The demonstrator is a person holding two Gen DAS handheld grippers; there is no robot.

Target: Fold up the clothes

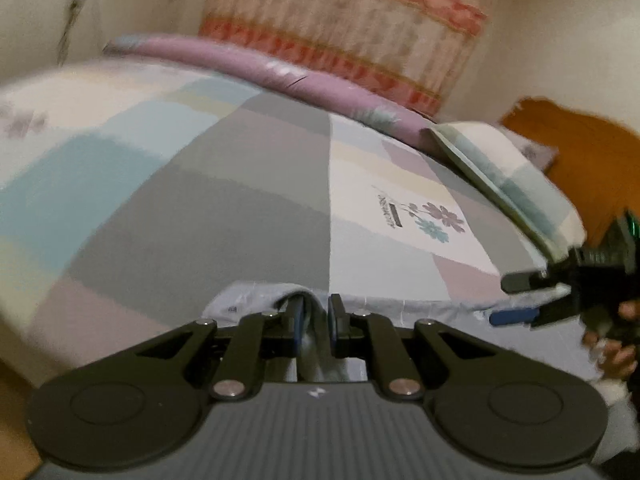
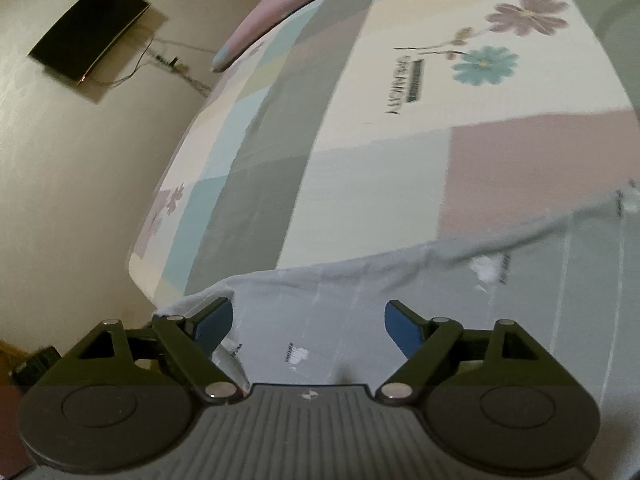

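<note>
A pale blue-grey garment [image 1: 420, 312] with small printed marks lies spread on the bed's patchwork sheet [image 1: 240, 184]. My left gripper [image 1: 314, 316] is shut on a bunched fold of that garment, which rises between its blue-padded fingers. In the left wrist view the right gripper [image 1: 520, 300] comes in from the right edge, held by a hand, its jaws apart above the cloth. In the right wrist view the right gripper [image 2: 308, 324] stands open over the garment [image 2: 360, 300], with the cloth's edge by its left finger [image 2: 212, 320] and nothing pinched.
A purple rolled blanket [image 1: 280, 68] and a striped pink cushion [image 1: 352, 28] sit at the bed's far side. A pillow [image 1: 508, 176] lies at the right by a wooden headboard [image 1: 580, 148]. A dark wall-mounted box [image 2: 88, 28] with cables hangs beyond the bed's edge.
</note>
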